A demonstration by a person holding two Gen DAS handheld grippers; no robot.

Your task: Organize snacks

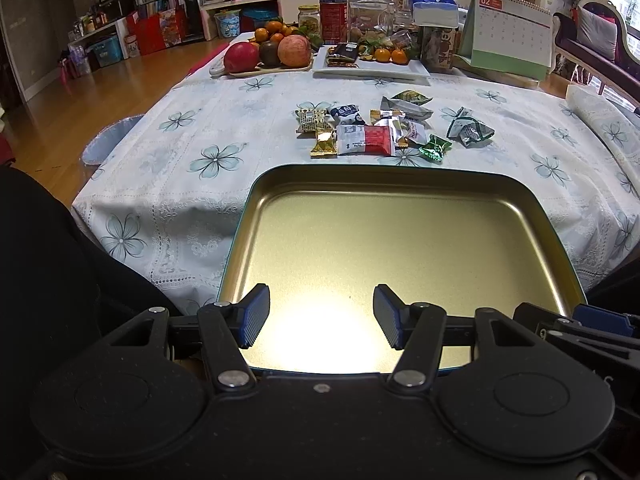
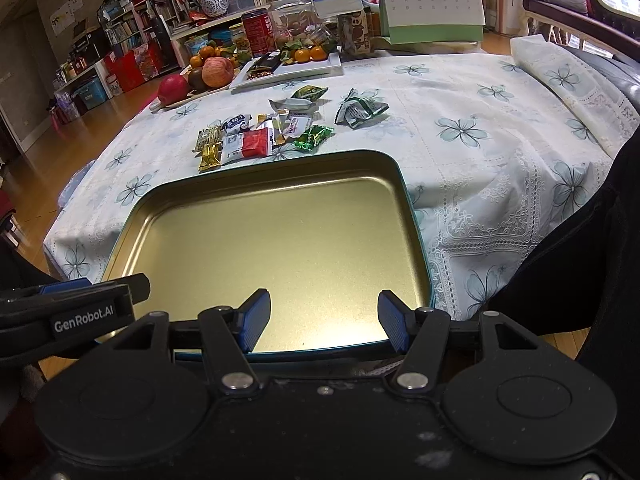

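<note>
An empty gold-lined tin box [image 1: 532, 216] [image 2: 412, 208] sits at the near edge of the table. Behind it lies a loose pile of wrapped snacks: a red and white packet [image 1: 366, 140] [image 2: 248, 146], a gold candy [image 1: 323, 143] [image 2: 210, 156], a green candy [image 1: 435, 147] [image 2: 313, 137] and several others. My left gripper [image 1: 320, 316] is open and empty, hovering over the tin's near edge. My right gripper [image 2: 323, 320] is open and empty over the tin's near right part. The left gripper's side shows in the right wrist view [image 2: 72, 308].
A floral white tablecloth [image 1: 192, 152] covers the table. At the back stand a fruit tray with apples [image 1: 276, 54], a white plate with oranges [image 1: 372, 66], jars, a tissue box [image 1: 434, 4] and a desk calendar [image 1: 508, 36]. A rolled cloth [image 2: 560, 76] lies at the right.
</note>
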